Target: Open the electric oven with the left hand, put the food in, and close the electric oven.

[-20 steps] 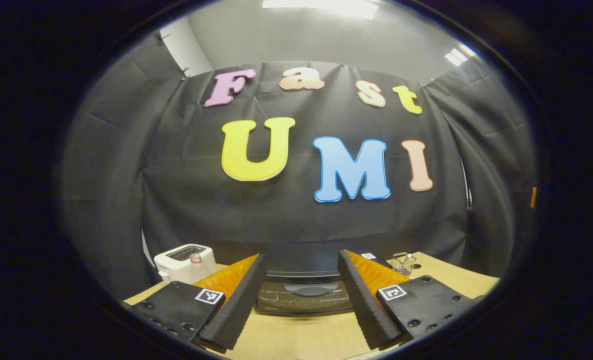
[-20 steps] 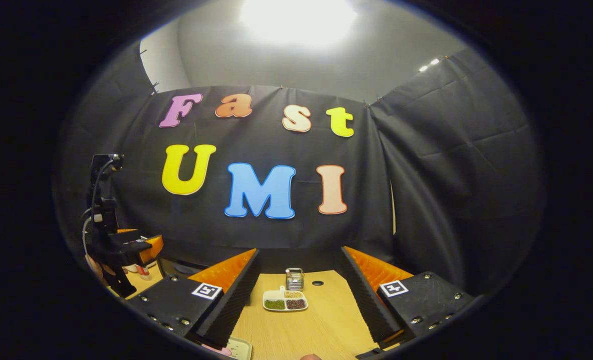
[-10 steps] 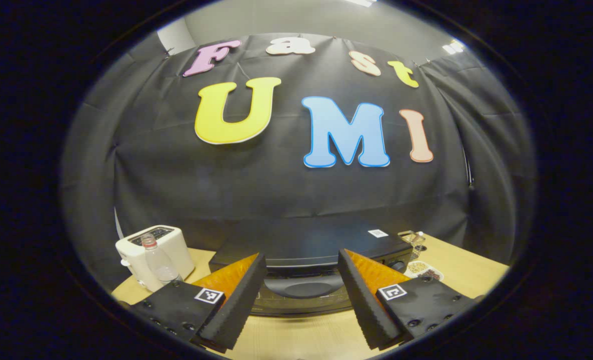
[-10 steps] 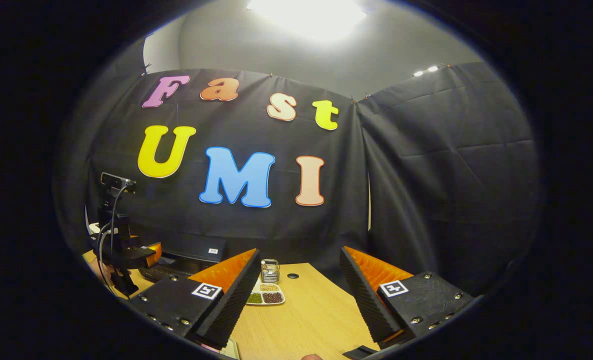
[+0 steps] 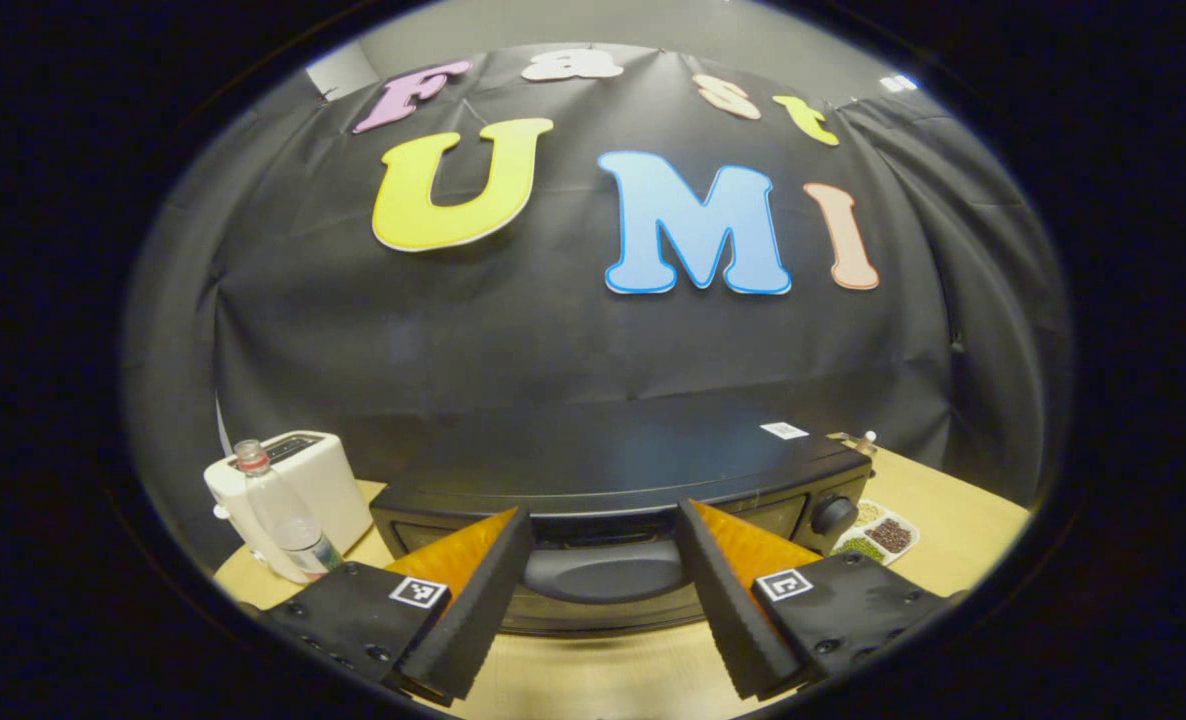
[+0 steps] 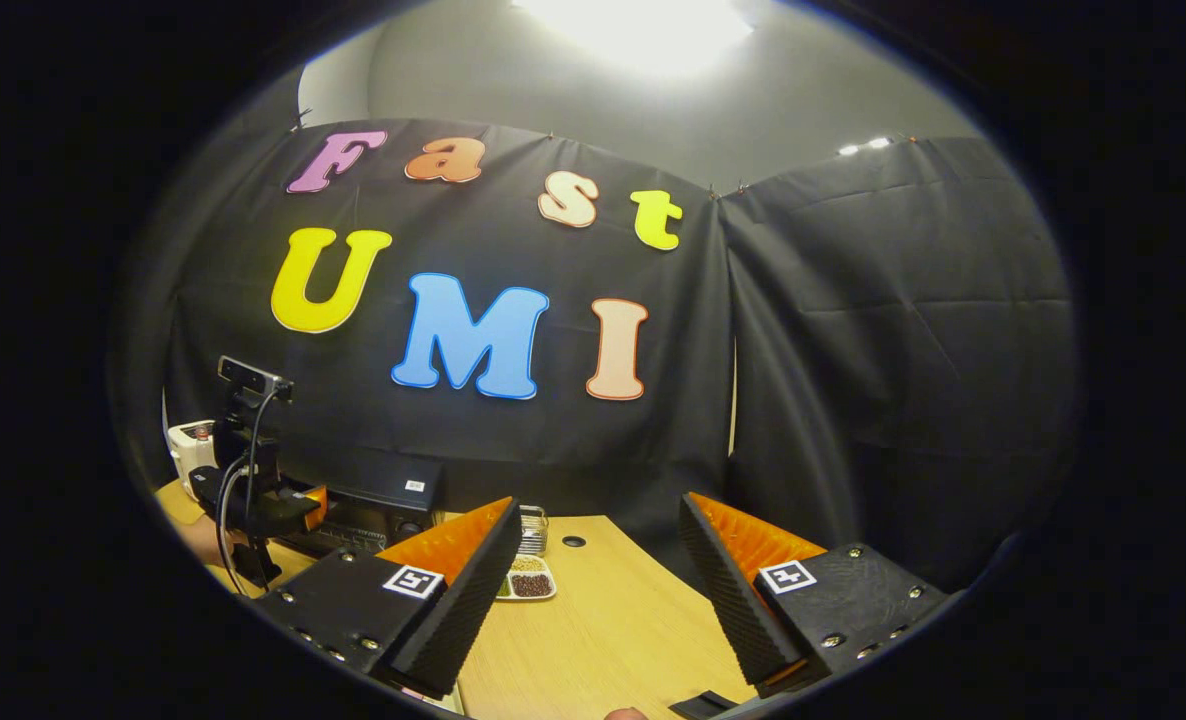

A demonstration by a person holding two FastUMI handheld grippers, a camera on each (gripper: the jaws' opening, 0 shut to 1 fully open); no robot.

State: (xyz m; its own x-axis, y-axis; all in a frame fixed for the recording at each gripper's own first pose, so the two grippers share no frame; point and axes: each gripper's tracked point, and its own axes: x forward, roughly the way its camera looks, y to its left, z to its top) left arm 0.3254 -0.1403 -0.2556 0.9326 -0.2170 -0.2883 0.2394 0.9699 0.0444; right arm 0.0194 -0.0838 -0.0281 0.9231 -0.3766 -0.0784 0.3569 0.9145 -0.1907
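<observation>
The left gripper [image 5: 603,590] is spread wide, holding nothing, its black ribbed fingers [image 5: 473,610] flanking the curved handle [image 5: 603,572] of the black electric oven [image 5: 613,480] directly ahead; whether they touch it cannot be told. The oven's door is closed. A white toaster [image 5: 303,485] and a clear plastic bottle [image 5: 278,515] stand at the oven's left, a white divided dish of beans [image 5: 878,535] at its right. The right gripper [image 6: 598,590] is likewise released, above the light wooden table [image 6: 593,630], with the oven off to its left.

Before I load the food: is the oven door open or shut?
Shut. The oven door sits flush, its handle between the open left gripper's fingers, not gripped.
</observation>
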